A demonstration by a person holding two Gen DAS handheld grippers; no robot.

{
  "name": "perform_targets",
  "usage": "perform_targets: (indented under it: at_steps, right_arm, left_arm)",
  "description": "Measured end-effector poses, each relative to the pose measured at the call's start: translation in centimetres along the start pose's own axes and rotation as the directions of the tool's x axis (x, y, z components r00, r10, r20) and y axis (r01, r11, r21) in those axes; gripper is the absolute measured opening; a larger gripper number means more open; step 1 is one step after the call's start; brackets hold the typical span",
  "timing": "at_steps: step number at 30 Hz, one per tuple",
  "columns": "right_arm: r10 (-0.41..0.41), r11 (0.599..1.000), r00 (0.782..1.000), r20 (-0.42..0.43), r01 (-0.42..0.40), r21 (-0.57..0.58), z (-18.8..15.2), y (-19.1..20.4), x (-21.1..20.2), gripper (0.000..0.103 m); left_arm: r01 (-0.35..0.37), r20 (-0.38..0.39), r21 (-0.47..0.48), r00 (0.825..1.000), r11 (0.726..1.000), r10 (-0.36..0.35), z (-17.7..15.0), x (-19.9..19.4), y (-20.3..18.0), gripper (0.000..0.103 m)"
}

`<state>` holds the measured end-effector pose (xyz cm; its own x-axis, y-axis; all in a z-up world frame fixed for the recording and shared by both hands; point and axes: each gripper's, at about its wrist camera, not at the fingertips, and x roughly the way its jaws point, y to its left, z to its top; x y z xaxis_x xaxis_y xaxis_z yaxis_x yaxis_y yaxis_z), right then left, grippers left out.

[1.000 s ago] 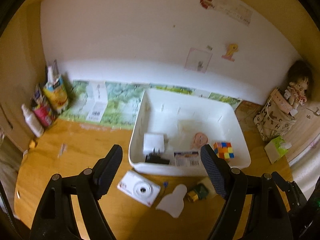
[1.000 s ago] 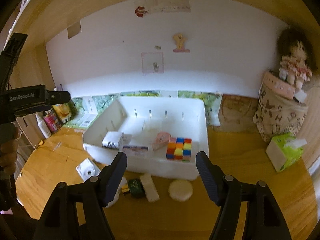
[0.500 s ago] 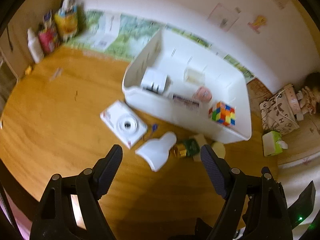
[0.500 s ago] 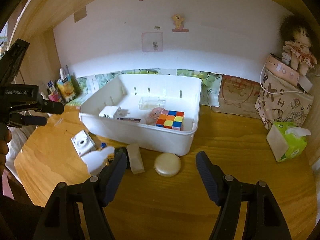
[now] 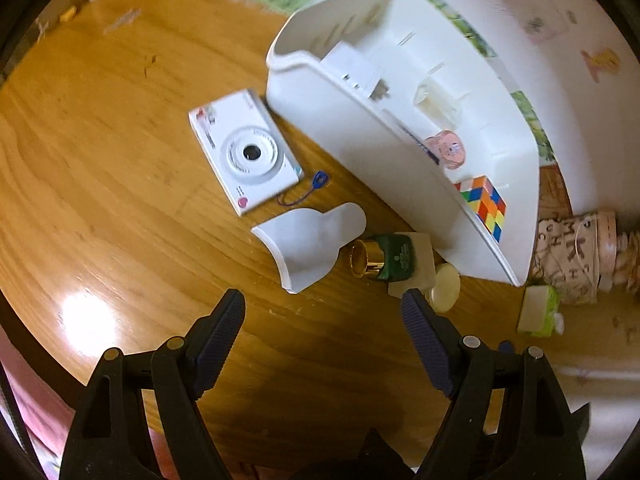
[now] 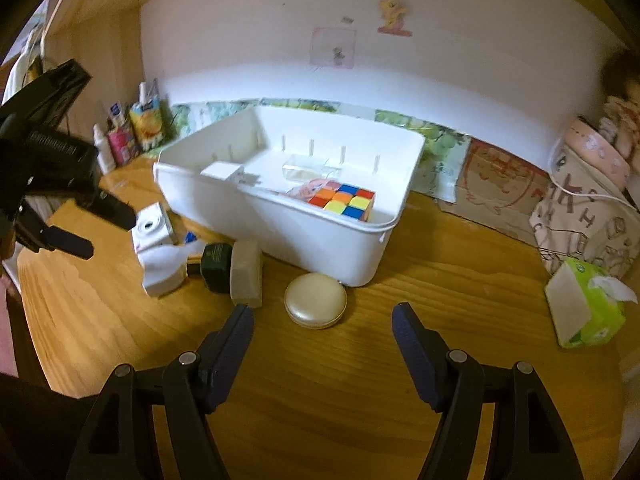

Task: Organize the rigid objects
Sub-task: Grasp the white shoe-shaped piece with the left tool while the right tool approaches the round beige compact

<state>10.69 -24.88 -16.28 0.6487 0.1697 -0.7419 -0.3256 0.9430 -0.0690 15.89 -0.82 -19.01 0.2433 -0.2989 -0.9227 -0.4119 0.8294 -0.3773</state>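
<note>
We are holding left gripper (image 5: 322,312) and right gripper (image 6: 322,324) spread wide, both empty, hovering near unsorted row: camera (image 5: 244,152), green bottle (image 5: 384,256), round compact (image 6: 316,300). Cube (image 6: 344,202) sitting in bin (image 6: 280,228), far side.

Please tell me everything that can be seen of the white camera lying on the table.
The white camera is a flat, compact rectangular body, apparently plastic, lying on its back on the wooden table with the round lens facing up. The lens has a dark centre inside a white ring with small print. A pink round mark sits near one corner, small markings near the other end. A thin cord with a blue tab trails from it. It lies just beside the white bin, and no gripper touches it.
</note>
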Motion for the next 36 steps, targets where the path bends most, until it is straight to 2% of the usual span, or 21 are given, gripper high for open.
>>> perform_targets:
  at_steps: [2,8,18,25,32,36]
  right_arm:
    - [0.015,1.0,1.0,-0.012,-0.015,-0.025,-0.1,0.0,0.7,0.072]
    - [0.068,0.996,0.995,-0.067,-0.072,-0.059,-0.2,-0.3,3.0,0.072]
    - [0.1,0.991,0.985,-0.144,-0.111,-0.072,-0.3,-0.7,6.4,0.072]
    - [0.118,0.988,0.979,-0.166,-0.132,-0.078,-0.4,-0.4,7.6,0.072]
    - [0.127,0.987,0.975,-0.183,-0.142,-0.074,-0.2,-0.1,8.8,0.07]
    - [0.125,0.987,0.976,-0.181,-0.14,-0.076,-0.1,0.0,9.1,0.069]
  left_arm:
    - [0.01,-0.017,-0.03,1.0,1.0,-0.011,0.2,0.6,0.1,0.089]
    - [0.028,-0.072,-0.108,0.997,0.994,-0.036,1.0,2.2,0.4,0.093]
    - [0.029,-0.14,-0.227,0.988,0.973,-0.062,2.5,5.0,1.3,0.093]
    - [0.016,-0.169,-0.246,0.984,0.969,-0.059,3.3,6.2,1.3,0.093]
    - [-0.023,-0.181,-0.248,0.983,0.968,-0.023,4.5,7.1,0.6,0.094]
    - [-0.07,-0.183,-0.232,0.983,0.97,0.027,5.7,7.6,-0.8,0.094]
